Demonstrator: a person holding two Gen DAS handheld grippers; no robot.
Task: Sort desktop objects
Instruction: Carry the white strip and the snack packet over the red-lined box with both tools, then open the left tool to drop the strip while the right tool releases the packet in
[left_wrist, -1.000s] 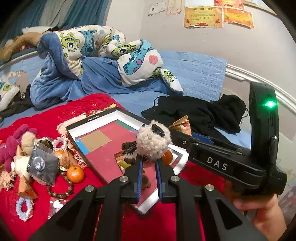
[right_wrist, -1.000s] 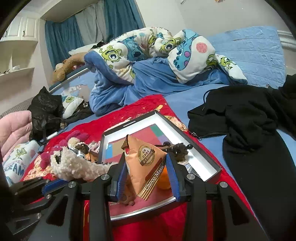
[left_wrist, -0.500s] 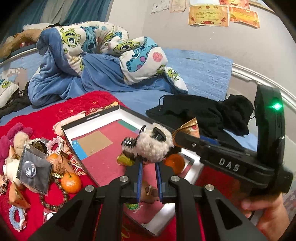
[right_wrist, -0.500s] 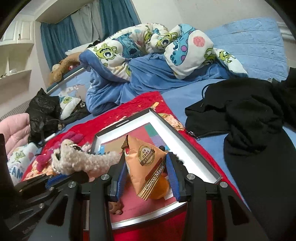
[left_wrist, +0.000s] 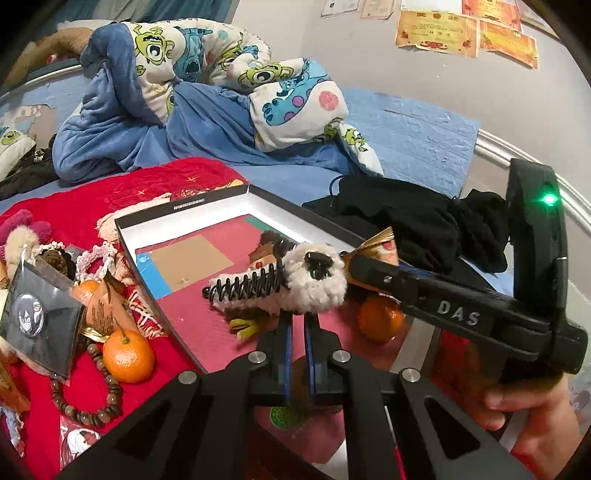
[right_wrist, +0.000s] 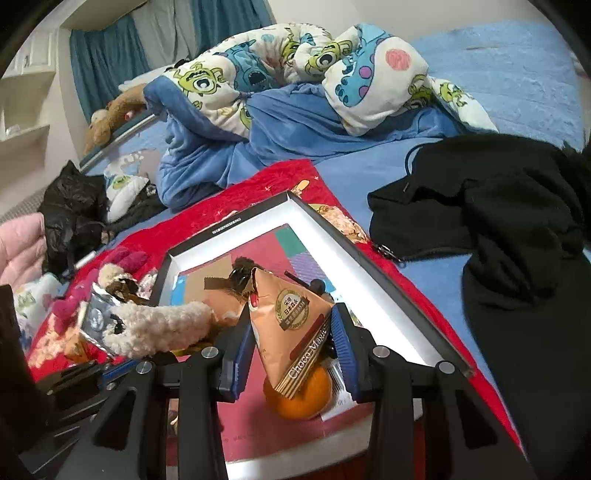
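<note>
Left gripper (left_wrist: 298, 328) is clamped on the fuzzy hair claw clip (left_wrist: 295, 284), held over the shallow box (left_wrist: 192, 206) at frame centre; right gripper (right_wrist: 293, 347) pinches the triangular Choco snack packet (right_wrist: 291, 317) above the same box. Sort looks partly done: one tangerine (right_wrist: 299, 398) and a few small bits already lie in the box. Left to do: drop both held items, then clear the pile at lower left of the left-wrist view, where another tangerine (left_wrist: 128, 356), bead bracelet (left_wrist: 85, 406) and badge card (left_wrist: 33, 317) sit on the red cloth (left_wrist: 92, 203).

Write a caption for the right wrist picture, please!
Right gripper holds a triangular snack packet above an orange in the shallow box.
</note>
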